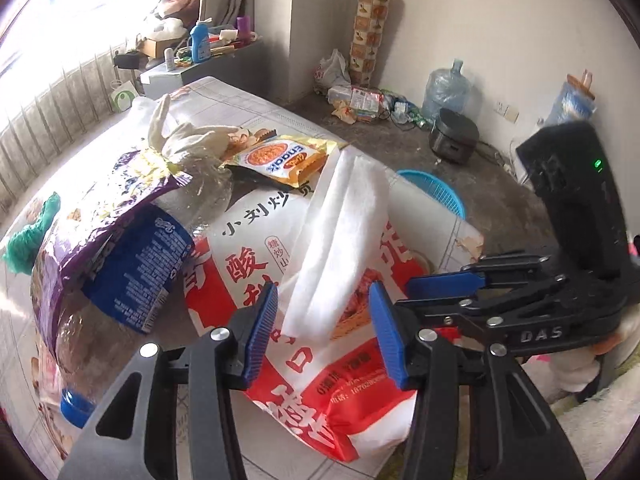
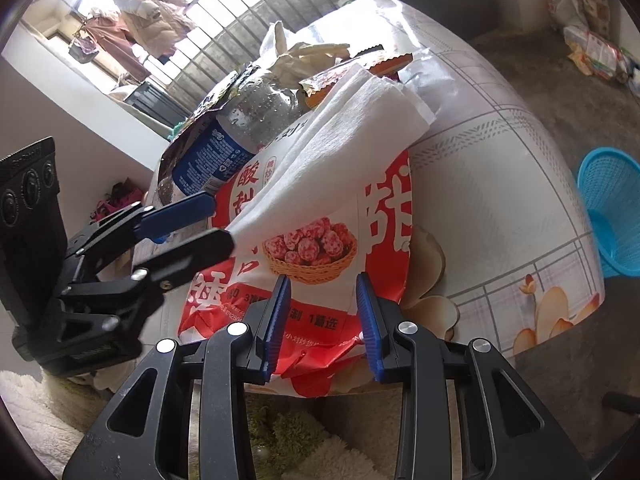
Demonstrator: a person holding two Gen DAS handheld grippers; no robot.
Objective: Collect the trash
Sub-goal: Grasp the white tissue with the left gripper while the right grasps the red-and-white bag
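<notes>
Trash heaped on a tabletop (image 1: pixel 248 100) with a tiled flower-print cover.

- Bag (image 1: pixel 240 256), red and white with printed characters and a basket picture: lies flat at the near edge of the tabletop, its crumpled red end hanging just over that edge.
- Tissue (image 1: pixel 336 240), white and folded long: lies on top of the bag, running from near to far.
- Bottle (image 1: pixel 132 272), clear with a blue label and blue cap: lies on its side just left of the bag, touching it.
- Purple wrapper (image 1: pixel 120 200): draped over the bottle.
- Yellow snack packet (image 1: pixel 280 156) and pale glove (image 1: pixel 192 136): lie at the far side of the heap.
- Blue basket (image 1: pixel 436 192): stands on the floor to the right, beyond the tabletop's edge.

Left hand-held gripper (image 1: pixel 324 336): points down at the tissue's near end, blue pads apart on either side of it with thin gaps showing, so released and grasping nothing. Reaches in from the left in the right wrist view (image 2: pixel 208 228), fingertips at the tissue's near corner.

Right hand-held gripper (image 2: pixel 324 320): sits at the bag's near edge, pads partly parted with the crumpled red end between them. Cannot tell whether clenched on the bag or only flanking it. Comes in from the right in the left wrist view (image 1: pixel 424 292), close beside the left one.
</notes>
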